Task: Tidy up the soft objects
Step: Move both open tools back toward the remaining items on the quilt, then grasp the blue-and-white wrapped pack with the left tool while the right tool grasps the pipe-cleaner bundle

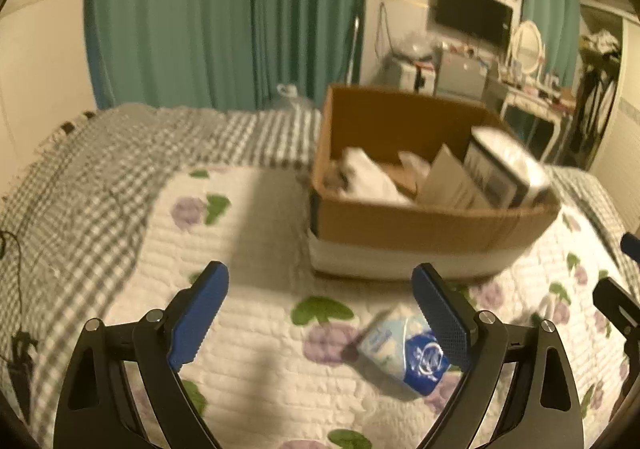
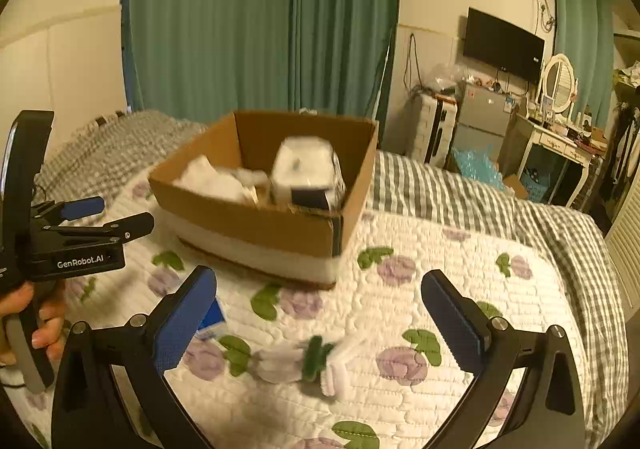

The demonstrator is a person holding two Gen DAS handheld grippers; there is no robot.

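A cardboard box [image 1: 424, 227] stands on the floral quilt; it also shows in the right wrist view [image 2: 260, 227]. It holds white soft items [image 1: 370, 179] and a wrapped pack [image 2: 306, 173]. A blue and white tissue pack [image 1: 404, 349] lies on the quilt by the right finger of my open, empty left gripper [image 1: 320, 313]. A small white and green soft item [image 2: 304, 365] lies on the quilt between the fingers of my open, empty right gripper [image 2: 316, 321]. The left gripper [image 2: 80, 225] shows at the left of the right wrist view, held by a hand.
A grey checked blanket [image 1: 100, 177] covers the bed's far part. Green curtains [image 2: 260, 21] hang behind. A fridge [image 2: 480, 121], a dressing table [image 2: 560, 145] and a wall TV [image 2: 502, 45] stand at the right beyond the bed.
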